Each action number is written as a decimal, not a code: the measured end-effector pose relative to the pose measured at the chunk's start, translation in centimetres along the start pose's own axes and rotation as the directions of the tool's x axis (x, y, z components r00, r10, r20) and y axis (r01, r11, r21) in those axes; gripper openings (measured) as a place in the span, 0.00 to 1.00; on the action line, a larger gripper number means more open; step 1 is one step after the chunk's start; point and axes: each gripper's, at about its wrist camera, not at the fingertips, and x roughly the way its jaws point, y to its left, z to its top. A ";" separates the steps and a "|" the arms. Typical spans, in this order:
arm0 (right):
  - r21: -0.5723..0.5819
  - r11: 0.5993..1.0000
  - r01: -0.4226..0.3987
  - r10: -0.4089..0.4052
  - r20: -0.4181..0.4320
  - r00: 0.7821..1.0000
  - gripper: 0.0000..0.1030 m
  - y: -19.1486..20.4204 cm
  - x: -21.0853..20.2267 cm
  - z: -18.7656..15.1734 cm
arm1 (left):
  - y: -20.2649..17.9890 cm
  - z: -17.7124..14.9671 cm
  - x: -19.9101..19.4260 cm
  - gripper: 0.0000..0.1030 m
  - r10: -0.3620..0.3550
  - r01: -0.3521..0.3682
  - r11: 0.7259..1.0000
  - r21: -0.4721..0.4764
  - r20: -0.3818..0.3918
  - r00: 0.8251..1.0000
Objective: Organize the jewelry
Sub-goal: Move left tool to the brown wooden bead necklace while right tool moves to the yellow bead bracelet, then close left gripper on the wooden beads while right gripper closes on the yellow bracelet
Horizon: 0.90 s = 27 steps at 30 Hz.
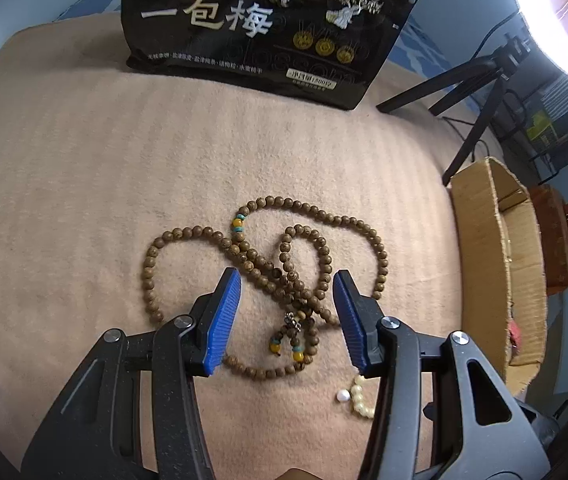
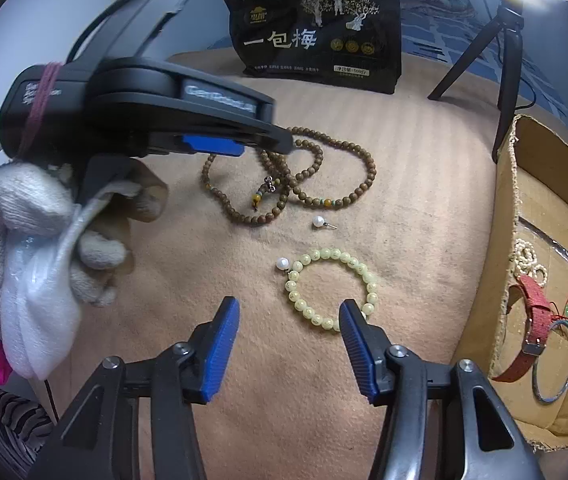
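A long brown wooden bead necklace [image 1: 284, 256] lies tangled on the beige cloth. My left gripper [image 1: 286, 286] is open just above it, its blue pads on either side of the tangle. In the right wrist view the necklace [image 2: 348, 148] lies farther off, with the left gripper [image 2: 219, 144] over it. A pale yellow bead bracelet [image 2: 332, 290] lies in front of my open, empty right gripper [image 2: 290, 318]. Two pearl earrings [image 2: 318, 222] [image 2: 282, 263] lie near the bracelet. One pearl [image 1: 343, 395] and part of the bracelet [image 1: 360, 396] show in the left wrist view.
A cardboard box [image 2: 524, 216] at the right holds a red watch strap [image 2: 534, 320], a metal bangle [image 2: 556, 376] and a pearl string [image 2: 528, 258]. A black snack bag [image 2: 320, 36] stands at the back. A tripod [image 2: 500, 52] stands behind the box.
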 end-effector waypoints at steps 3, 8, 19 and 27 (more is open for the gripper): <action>-0.002 1.000 0.006 -0.006 -0.006 1.000 0.51 0.0 0.4 0.1 | -0.3 0.1 0.7 0.47 0.019 -0.019 1.000 0.009 -0.004 1.000; 0.000 1.000 0.014 -0.014 -0.015 1.000 0.51 -0.2 1.0 0.3 | -1.0 -0.1 1.4 0.47 -0.003 0.004 1.000 0.023 -0.027 1.000; -0.005 1.000 0.017 -0.017 -0.032 0.999 0.45 0.0 2.1 0.6 | -2.5 -0.4 3.6 0.43 0.072 -0.069 0.994 0.087 -0.032 0.997; -0.028 0.999 0.036 -0.037 -0.059 0.998 0.40 0.6 3.6 0.7 | -1.9 -0.4 3.9 0.15 0.106 -0.106 0.991 0.082 0.002 0.994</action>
